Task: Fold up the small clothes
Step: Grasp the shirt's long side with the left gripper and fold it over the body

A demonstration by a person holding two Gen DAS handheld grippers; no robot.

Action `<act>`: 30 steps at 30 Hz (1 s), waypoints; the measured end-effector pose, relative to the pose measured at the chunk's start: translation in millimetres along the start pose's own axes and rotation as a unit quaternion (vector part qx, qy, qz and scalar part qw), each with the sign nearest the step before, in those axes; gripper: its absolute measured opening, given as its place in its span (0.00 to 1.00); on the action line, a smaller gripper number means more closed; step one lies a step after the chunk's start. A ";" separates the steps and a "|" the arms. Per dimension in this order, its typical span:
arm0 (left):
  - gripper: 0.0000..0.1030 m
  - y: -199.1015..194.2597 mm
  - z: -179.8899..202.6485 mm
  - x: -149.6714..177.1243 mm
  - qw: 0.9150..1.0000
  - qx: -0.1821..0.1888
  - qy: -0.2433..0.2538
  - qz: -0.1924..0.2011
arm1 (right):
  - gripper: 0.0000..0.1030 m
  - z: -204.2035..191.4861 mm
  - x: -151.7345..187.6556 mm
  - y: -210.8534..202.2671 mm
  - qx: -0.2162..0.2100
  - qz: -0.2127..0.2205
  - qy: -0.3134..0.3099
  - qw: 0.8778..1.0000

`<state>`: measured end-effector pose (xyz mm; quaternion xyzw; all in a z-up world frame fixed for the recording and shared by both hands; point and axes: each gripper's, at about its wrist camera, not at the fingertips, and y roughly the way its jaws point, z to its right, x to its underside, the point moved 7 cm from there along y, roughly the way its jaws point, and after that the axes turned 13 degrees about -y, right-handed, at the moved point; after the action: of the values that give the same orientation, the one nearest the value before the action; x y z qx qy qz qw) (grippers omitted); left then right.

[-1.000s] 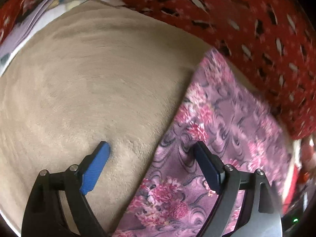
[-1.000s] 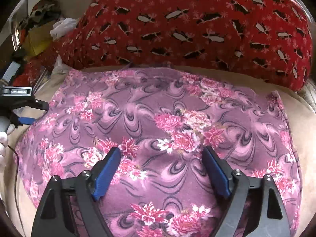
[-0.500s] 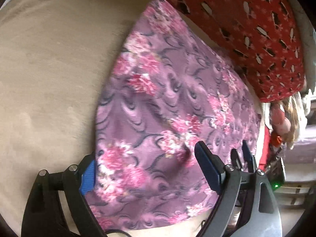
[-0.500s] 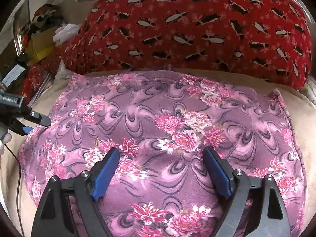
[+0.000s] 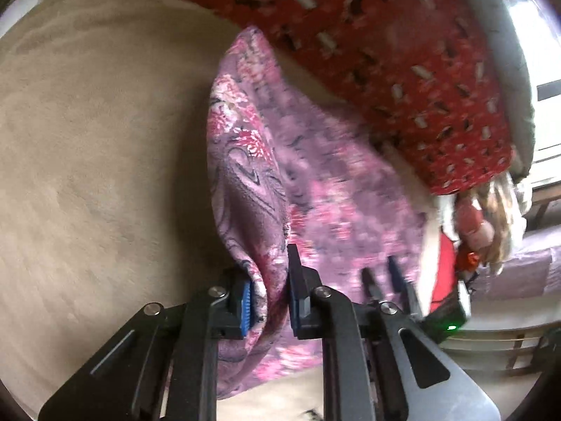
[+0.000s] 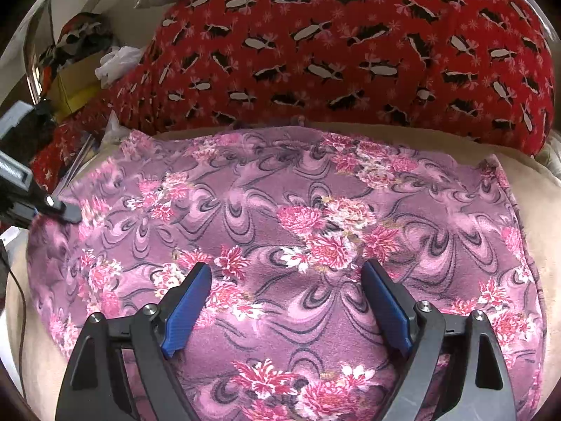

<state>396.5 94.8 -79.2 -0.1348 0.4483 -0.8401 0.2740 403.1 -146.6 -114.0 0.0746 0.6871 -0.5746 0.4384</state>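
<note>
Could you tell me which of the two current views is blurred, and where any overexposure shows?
Left wrist view: motion blur smears the floral cloth and red blanket, while the left tool, closing on a cloth fold, stays sharp; the window at right is blown out. Right wrist view: mostly sharp and evenly lit, with fisheye bending at the edges.

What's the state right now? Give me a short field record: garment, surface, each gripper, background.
garment: purple floral cloth, spread mostly flat, one edge bunched and lifted
surface: beige plush blanket under the cloth
left gripper: jaws closing, a fold of the cloth's edge between the pads
right gripper: open, over the cloth's middle, gripping nothing
background: red patterned fabric bordering the cloth's far edge
fold status: no fold laid over yet
</note>
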 end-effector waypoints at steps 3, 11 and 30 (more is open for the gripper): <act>0.13 -10.1 22.5 6.8 1.000 0.013 0.009 0.010 | 0.84 2.9 -0.5 -11.1 -0.001 -0.008 0.005 1.000; 0.11 -0.2 84.6 36.8 0.999 0.029 0.040 0.006 | 0.86 56.6 26.4 -70.0 0.061 0.018 0.051 0.997; 0.17 107.7 109.5 88.2 0.996 -0.006 0.028 -0.082 | 1.00 74.8 73.7 -55.4 0.058 -0.010 0.078 0.995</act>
<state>413.0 -79.1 -108.4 -0.1493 0.4482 -0.8605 0.1908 363.6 -258.3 -121.3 0.1377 0.6858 -0.6098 0.3727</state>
